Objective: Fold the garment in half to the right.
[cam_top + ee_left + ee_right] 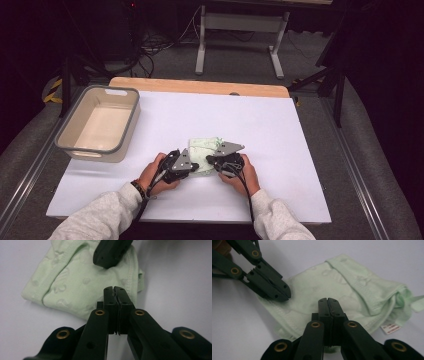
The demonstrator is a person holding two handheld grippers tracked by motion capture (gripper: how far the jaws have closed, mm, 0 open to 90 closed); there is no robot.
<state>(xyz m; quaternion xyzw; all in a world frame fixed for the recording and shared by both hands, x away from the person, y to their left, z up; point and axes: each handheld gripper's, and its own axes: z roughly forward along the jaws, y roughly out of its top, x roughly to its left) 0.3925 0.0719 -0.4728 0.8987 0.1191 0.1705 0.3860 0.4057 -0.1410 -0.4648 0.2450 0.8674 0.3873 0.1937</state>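
Cloth (pixel 342 287): pale green, embossed, stitched hems, folded flat; white tag (pixel 390 328), red print unreadable. Left gripper (pixel 115 289), right gripper (pixel 328 300): jaws together, over cloth.

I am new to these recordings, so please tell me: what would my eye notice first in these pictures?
First the pale green folded cloth in the middle of the white table, with the left hand-held gripper and the right hand-held gripper meeting over its near edge, both with jaws shut. Then the grey-rimmed beige bin at the table's left side.
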